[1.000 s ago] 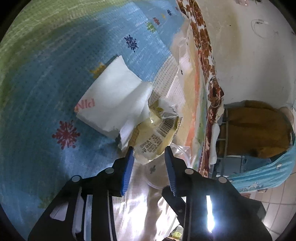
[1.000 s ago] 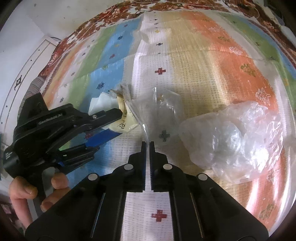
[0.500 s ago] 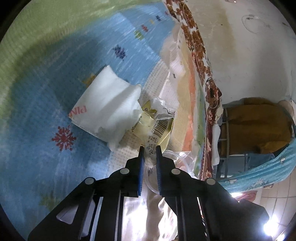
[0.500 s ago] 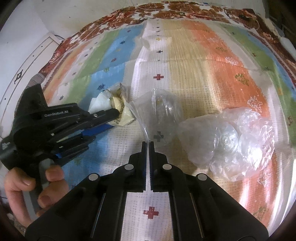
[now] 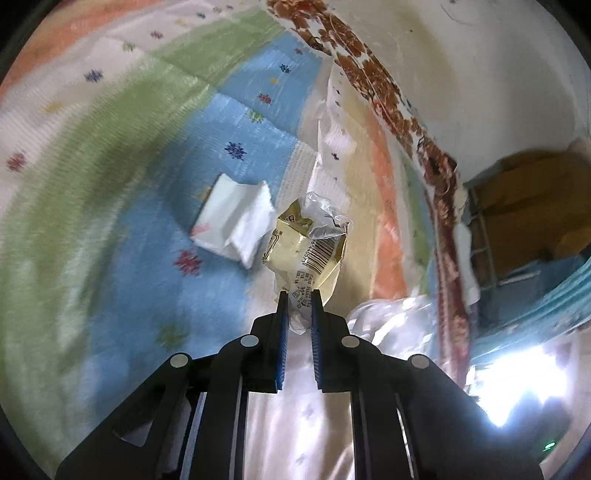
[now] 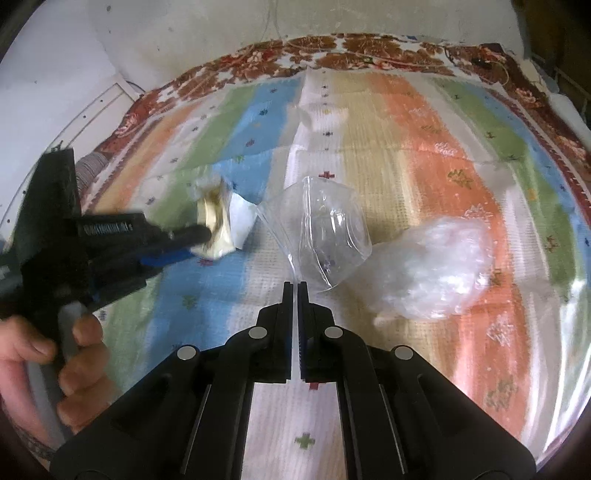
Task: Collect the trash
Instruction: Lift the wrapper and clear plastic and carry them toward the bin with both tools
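My left gripper (image 5: 298, 295) is shut on a crumpled yellow wrapper (image 5: 310, 247) with a barcode and holds it above the striped mat (image 5: 110, 155). A folded white tissue (image 5: 232, 221) lies on the blue stripe just left of the wrapper. In the right wrist view my right gripper (image 6: 294, 285) is shut on the edge of a clear plastic bag (image 6: 325, 229), whose mouth stands open. The left gripper (image 6: 184, 243) with the yellow wrapper (image 6: 214, 229) shows to the left of the bag, with the tissue (image 6: 242, 221) behind it.
A crumpled clear plastic bundle (image 6: 432, 269) lies on the orange stripe right of the bag. The mat (image 6: 424, 122) has a brown floral border along a white wall (image 6: 184, 33). A brown cloth on a rack (image 5: 528, 206) stands beyond the mat's edge.
My left gripper closed on the yellow wrapper and lifted it off the mat, away from the tissue. My right gripper raised the clear bag, and its mouth opened wider.
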### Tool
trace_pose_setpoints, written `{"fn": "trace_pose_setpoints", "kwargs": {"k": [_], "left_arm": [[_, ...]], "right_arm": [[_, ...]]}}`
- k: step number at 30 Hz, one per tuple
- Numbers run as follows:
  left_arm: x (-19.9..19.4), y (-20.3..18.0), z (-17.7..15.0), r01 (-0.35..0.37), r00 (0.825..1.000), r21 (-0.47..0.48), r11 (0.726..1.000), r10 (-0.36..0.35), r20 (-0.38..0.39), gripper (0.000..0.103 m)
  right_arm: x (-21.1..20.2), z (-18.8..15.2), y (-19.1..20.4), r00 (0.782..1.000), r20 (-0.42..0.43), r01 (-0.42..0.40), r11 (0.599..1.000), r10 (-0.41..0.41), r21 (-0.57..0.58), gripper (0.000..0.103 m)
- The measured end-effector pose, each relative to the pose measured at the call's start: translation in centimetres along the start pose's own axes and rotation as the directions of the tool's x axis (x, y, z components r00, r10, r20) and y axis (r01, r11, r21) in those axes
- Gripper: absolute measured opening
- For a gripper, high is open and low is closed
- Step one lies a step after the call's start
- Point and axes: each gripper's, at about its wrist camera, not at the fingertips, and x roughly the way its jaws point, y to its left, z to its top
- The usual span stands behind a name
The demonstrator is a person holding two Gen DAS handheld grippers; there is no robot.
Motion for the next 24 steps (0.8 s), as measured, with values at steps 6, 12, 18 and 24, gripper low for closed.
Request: {"fn": "trace_pose_setpoints", "kwargs": {"k": [6, 12, 18, 24], "left_arm": [[-2.7, -1.5, -1.3, -0.106, 0.994, 0.090, 0.990, 0.104, 0.031, 0.010], [-6.5, -4.4, -4.5, -0.185, 0.982, 0.217, 0.959, 0.171, 0.080, 0.010], [-11.1, -5.9, -8.9, -0.214, 0.975, 0.307, 0.928, 0.184, 0.124, 0.010], [-15.4, -6.4, -12.5, -0.218, 0.970, 0.342, 0.914, 0.162, 0.183, 0.010]], "right_arm": [[-4.2, -1.7, 0.3, 0.999, 0.034, 0.025, 0.999, -0.023, -0.049, 0.002], [-7.7, -3.3, 0.1, 0.998, 0.058, -0.008, 0.999, 0.010, -0.045, 0.002], [-11.1, -5.9, 1.2, 0.996, 0.072, -0.041, 0.995, 0.048, -0.090, 0.002], [-15.3, -9.0, 2.8, 0.992, 0.088, -0.073, 0.983, 0.089, -0.166, 0.002]]}}
